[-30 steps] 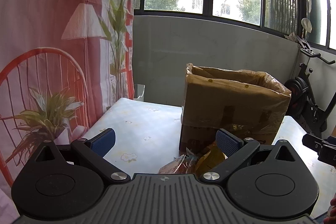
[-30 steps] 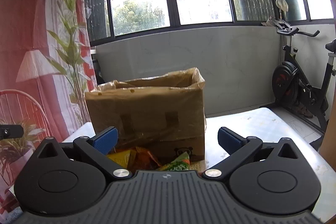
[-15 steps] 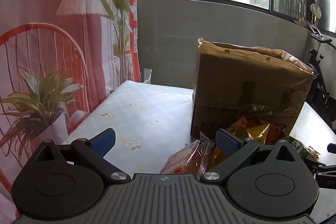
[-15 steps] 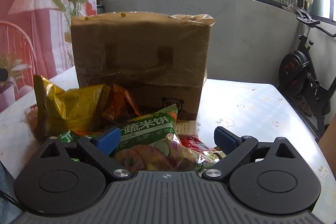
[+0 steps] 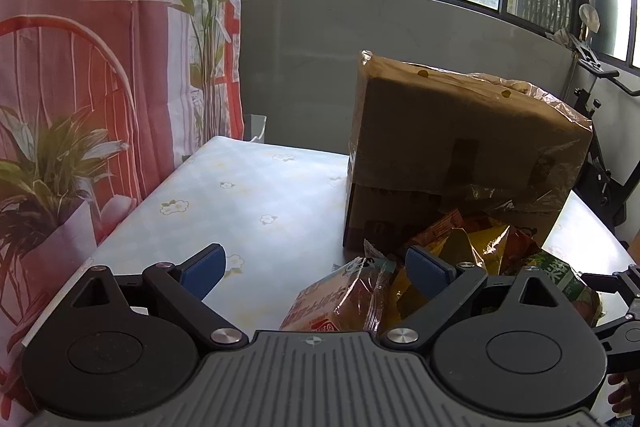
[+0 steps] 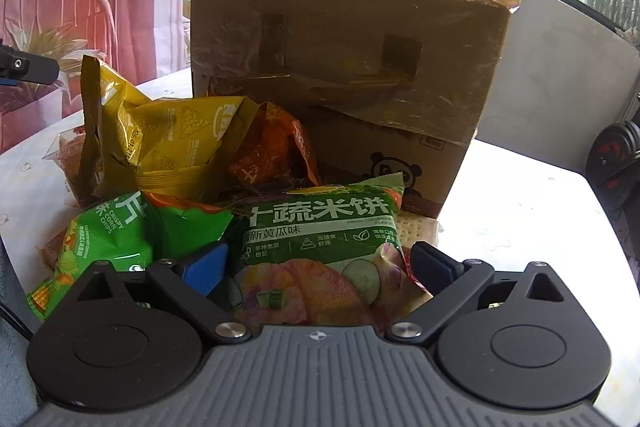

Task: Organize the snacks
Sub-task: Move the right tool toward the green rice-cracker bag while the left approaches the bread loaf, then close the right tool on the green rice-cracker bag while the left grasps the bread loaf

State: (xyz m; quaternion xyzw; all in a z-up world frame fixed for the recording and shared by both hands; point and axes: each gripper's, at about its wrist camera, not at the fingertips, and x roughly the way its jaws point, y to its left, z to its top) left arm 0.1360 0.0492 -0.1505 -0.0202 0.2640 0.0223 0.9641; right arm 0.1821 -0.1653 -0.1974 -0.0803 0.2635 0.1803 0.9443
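Snack packets are heaped on the table (image 5: pixel 240 195) against the front of the cardboard box (image 6: pixel 344 39) — yellow chips bag (image 6: pixel 160 143), orange packet (image 6: pixel 272 151), green corn chips bag (image 6: pixel 116 235) and green rice cracker bag (image 6: pixel 320 239). The right gripper (image 6: pixel 316 267) is spread wide, fingers flanking the rice cracker bag without closing on it. The left gripper (image 5: pixel 316 267) is released too — a bread packet (image 5: pixel 340 295) is seen between its pads.

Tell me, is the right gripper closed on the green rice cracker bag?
No, the right gripper is open, its fingers spread either side of the rice cracker bag, not clamping it.
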